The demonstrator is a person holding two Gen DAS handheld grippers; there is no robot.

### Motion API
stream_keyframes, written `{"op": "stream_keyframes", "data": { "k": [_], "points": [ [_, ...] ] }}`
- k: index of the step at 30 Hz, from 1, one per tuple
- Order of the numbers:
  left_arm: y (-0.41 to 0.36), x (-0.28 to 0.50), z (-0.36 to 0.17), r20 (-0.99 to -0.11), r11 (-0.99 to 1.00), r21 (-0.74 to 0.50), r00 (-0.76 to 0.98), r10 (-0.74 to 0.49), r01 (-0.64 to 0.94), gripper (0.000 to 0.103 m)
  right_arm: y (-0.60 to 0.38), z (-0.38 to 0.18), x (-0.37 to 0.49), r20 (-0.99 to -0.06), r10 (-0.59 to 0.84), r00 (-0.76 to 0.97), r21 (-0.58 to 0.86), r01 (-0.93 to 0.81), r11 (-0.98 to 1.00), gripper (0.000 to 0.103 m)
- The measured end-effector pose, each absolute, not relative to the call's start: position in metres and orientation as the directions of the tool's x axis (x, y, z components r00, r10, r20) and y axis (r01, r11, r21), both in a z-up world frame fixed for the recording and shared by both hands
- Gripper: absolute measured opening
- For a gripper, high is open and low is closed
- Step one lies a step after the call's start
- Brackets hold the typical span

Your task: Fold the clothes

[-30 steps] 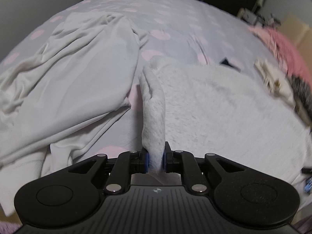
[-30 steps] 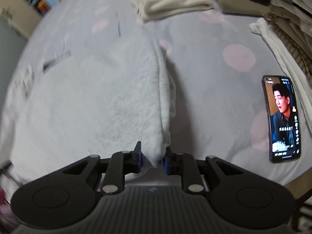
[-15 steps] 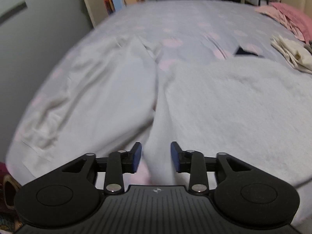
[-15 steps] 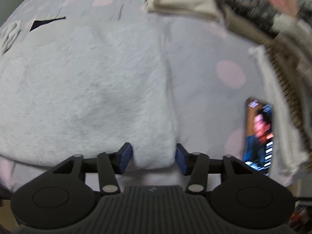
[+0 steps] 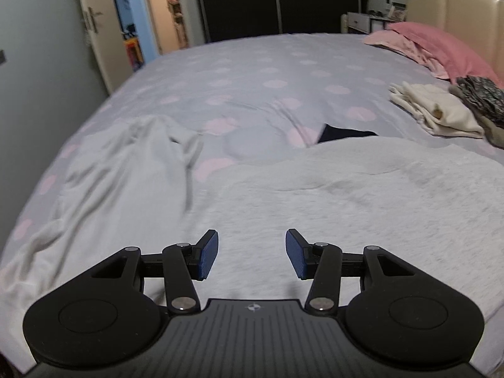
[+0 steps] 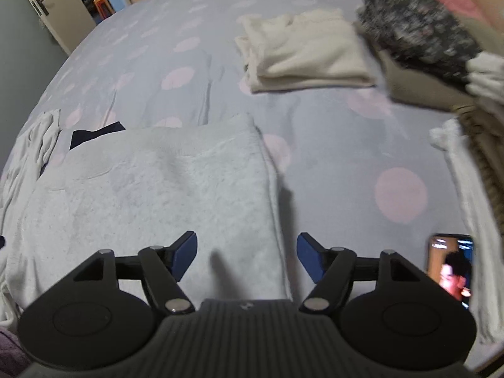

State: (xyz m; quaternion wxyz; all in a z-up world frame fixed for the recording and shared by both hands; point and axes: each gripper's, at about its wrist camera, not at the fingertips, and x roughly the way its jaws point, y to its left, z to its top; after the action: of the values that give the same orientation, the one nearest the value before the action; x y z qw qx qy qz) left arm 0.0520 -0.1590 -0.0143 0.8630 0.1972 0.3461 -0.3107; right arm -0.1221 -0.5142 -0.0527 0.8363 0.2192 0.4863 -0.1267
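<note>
Beside right tool (image 6: 247,256): phone (image 6: 452,269), right view only.

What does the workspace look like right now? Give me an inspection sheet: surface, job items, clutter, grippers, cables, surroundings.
Surface: bed with a lilac sheet dotted pink, lightly wrinkled.
Job's things: grey fleece garment lying flat near the front edge; white garment crumpled beside it; folded cream garment further back.
Clutter: phone with its screen lit, on the sheet; dark patterned clothes pile; pink pillow; small dark item showing past the fleece.
Grippers: left gripper open, holding nothing; right gripper open, holding nothing; both above the fleece.
Cables: nothing seen.
Surroundings: open doorway, beige headboard, dim room.
</note>
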Motion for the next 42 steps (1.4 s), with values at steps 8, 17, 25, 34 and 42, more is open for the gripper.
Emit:
{"op": "stream_keyframes", "data": {
  "k": [8,17,25,34,42],
  "points": [
    [-0.18,0.067,-0.037,-0.773,0.734,0.097,0.516,-0.37,0.672,0.045,-0.55,-0.117,-0.091,-0.895,0.155,0.418,0.359,0.469,0.807,0.071],
    [-0.201,0.066,-0.056,-0.806,0.695,0.118,0.478,-0.35,0.709,0.045,-0.541,-0.132,-0.08,-0.887,0.2,0.416,0.385,0.426,0.819,0.049],
    [-0.203,0.056,-0.047,-0.789,0.671,0.129,0.486,-0.377,0.73,0.045,-0.538,-0.112,-0.089,-0.861,0.212,0.463,0.435,0.452,0.779,0.02],
    [-0.179,0.058,-0.022,-0.749,0.702,0.103,0.52,-0.412,0.705,0.045,-0.51,-0.024,-0.107,-0.775,0.275,0.57,0.556,0.406,0.725,0.017],
    [-0.145,0.064,-0.002,-0.708,0.738,0.049,0.544,-0.45,0.673,0.045,-0.431,0.052,-0.079,-0.727,0.327,0.604,0.584,0.293,0.757,0.016]
  ]
}}
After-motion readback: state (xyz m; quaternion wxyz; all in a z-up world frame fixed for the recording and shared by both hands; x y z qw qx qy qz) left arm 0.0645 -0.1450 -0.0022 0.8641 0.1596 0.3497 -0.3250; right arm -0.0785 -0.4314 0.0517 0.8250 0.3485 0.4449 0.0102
